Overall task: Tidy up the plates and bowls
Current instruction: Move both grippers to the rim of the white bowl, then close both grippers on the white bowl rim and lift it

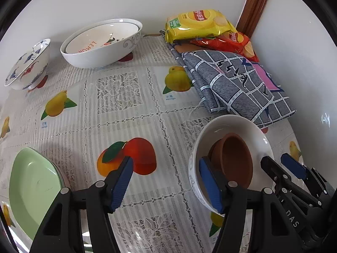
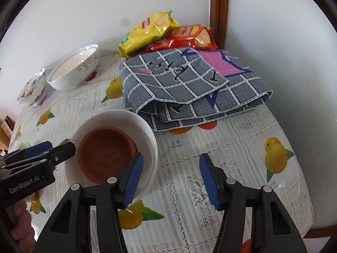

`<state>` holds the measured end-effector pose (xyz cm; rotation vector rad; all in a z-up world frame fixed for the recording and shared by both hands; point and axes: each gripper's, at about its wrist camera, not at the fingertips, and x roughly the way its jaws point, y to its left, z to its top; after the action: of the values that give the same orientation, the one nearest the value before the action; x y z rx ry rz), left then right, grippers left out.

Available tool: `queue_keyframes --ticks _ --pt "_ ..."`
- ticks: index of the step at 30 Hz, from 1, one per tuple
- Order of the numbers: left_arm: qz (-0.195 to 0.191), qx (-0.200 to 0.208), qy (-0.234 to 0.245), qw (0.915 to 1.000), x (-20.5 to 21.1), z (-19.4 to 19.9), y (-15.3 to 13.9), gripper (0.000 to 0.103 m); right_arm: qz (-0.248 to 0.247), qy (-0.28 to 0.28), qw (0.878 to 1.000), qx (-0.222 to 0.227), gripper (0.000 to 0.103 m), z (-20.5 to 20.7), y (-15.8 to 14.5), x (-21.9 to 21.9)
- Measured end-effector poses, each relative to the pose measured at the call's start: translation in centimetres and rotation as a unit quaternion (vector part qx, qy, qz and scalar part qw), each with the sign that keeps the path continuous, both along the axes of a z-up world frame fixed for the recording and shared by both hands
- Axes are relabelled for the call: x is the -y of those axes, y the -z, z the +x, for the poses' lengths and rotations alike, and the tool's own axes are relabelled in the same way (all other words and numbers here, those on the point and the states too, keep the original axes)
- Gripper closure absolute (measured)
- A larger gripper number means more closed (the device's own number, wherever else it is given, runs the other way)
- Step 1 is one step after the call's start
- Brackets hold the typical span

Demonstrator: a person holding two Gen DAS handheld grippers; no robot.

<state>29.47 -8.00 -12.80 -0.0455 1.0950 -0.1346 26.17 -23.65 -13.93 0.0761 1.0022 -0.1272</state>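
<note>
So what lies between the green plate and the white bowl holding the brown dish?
Only bare fruit-print tablecloth lies between the green plate and the white bowl, besides one left tool finger; the left wrist view shows it.

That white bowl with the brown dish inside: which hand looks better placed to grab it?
Probably either: the left gripper and right gripper each straddle the white bowl's rim on opposite sides, jaws open. Brown dish inside.

Bare fruit-printed lace tablecloth lies open across the frame's centre. Obstacles ring it: a green oval plate lower left, two white ceramic bowls upper left, a folded grey checked cloth upper right, and a white bowl holding a brown clay dish lower right.
</note>
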Motion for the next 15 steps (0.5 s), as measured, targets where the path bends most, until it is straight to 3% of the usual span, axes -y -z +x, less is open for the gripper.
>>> queue_keyframes --ticks 3,7,15 --pt "0.017 -0.008 0.01 0.9998 0.6 0.3 0.6 0.044 -0.005 0.001 1.0 -0.018 0.059 0.7 0.8 -0.1" --pt "0.013 -0.021 0.011 0.9997 0.7 0.8 1.5 0.044 0.012 0.013 0.999 -0.038 0.059 1.3 1.6 0.1" --pt "-0.002 -0.04 0.019 0.999 0.8 1.2 2.6 0.044 -0.002 0.009 0.999 -0.052 0.059 2.1 2.2 -0.1"
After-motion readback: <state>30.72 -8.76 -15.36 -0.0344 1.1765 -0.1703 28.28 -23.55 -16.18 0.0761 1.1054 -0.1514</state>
